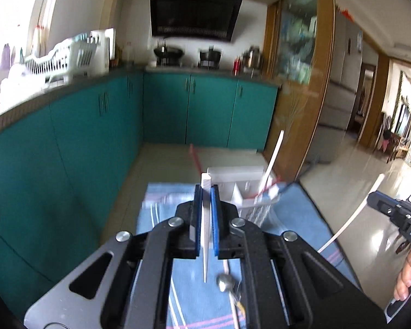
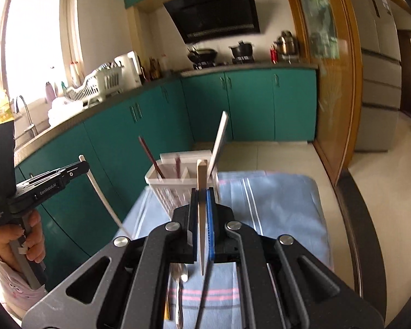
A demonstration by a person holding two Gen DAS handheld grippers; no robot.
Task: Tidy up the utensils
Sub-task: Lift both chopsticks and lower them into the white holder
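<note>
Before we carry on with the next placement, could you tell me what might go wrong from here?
1. Each gripper, left and right, pinches a chopstick near one end; the long free part could swing or slip.
2. The holder looks light, with sticks already leaning in it; a misaimed chopstick might tip it or knock the white stick.
3. A spoon lies on the cloth beneath both grippers and could be nudged.
</note>
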